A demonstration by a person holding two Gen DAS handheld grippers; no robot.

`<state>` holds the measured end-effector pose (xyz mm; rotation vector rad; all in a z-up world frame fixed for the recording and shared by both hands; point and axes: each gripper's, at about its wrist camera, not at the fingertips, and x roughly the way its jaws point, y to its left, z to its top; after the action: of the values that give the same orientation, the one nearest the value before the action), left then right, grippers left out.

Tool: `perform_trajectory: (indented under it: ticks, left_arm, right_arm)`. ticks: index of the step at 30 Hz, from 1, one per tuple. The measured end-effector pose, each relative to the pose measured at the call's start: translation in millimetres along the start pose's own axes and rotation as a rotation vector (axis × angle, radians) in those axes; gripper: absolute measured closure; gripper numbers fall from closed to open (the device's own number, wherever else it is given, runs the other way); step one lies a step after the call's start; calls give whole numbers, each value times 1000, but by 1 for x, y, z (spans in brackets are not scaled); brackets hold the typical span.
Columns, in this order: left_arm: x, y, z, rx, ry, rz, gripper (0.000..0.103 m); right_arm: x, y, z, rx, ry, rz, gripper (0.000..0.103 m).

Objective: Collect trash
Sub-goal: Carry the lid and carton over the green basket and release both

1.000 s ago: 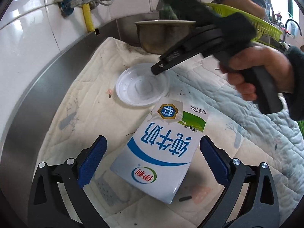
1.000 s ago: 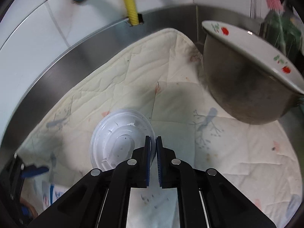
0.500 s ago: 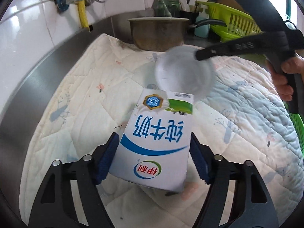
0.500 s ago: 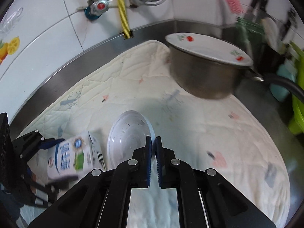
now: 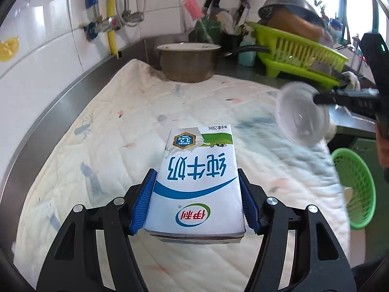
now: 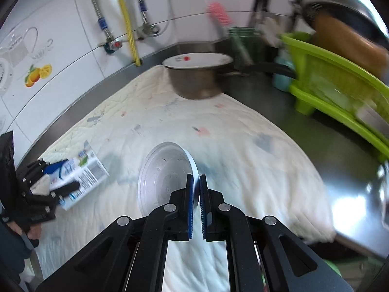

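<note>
My left gripper (image 5: 197,202) is shut on a white and blue milk carton (image 5: 197,182) and holds it above the quilted cloth (image 5: 126,121). The carton also shows at the left of the right wrist view (image 6: 80,177), held in the left gripper (image 6: 56,185). My right gripper (image 6: 195,194) is shut on the rim of a clear plastic lid (image 6: 163,177) and holds it in the air. The lid also shows in the left wrist view (image 5: 301,121), at the right gripper's tip (image 5: 318,101), above the cloth's right edge. A green basket (image 5: 355,189) sits low at the right.
A metal pot (image 5: 189,63) topped by a plate stands at the back of the cloth. A green dish rack (image 5: 299,56) with a bowl sits at the back right. Tiled wall with taps and a yellow hose (image 5: 111,14) runs along the left.
Both grippers have risen and moved right. The left one closed on the carton and lifted it. The right one carried the lid away from the cloth's middle toward the right edge.
</note>
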<state>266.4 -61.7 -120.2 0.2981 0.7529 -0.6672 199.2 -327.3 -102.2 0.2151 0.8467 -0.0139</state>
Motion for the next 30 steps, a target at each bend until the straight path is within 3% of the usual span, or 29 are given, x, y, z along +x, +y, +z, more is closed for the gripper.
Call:
perform_trajectory:
  ticks: [5, 12, 20, 25, 27, 29, 30]
  left_arm:
    - [-33, -54, -7, 11, -35, -49, 40]
    - [-53, -146, -15, 69, -45, -167, 40]
    - [-42, -244, -26, 178, 7, -285, 40]
    - [-28, -281, -32, 206, 47, -319, 40]
    - [-22, -296, -34, 225, 67, -335, 40]
    - [-15, -306, -35, 238, 85, -338, 40]
    - [-12, -311, -36, 243, 94, -345, 40]
  right_arm:
    - [-50, -36, -60, 0, 24, -120, 98]
    - [-85, -87, -139, 57, 104, -256, 98]
    - [-106, -129, -204, 189, 182, -294, 96]
    - [-116, -140, -226, 244, 198, -275, 91]
    - [-121, -141, -232, 246, 200, -271, 85]
    - [-129, -142, -236, 255, 187, -277, 71]
    - [-134, -143, -237, 258, 178, -280, 71]
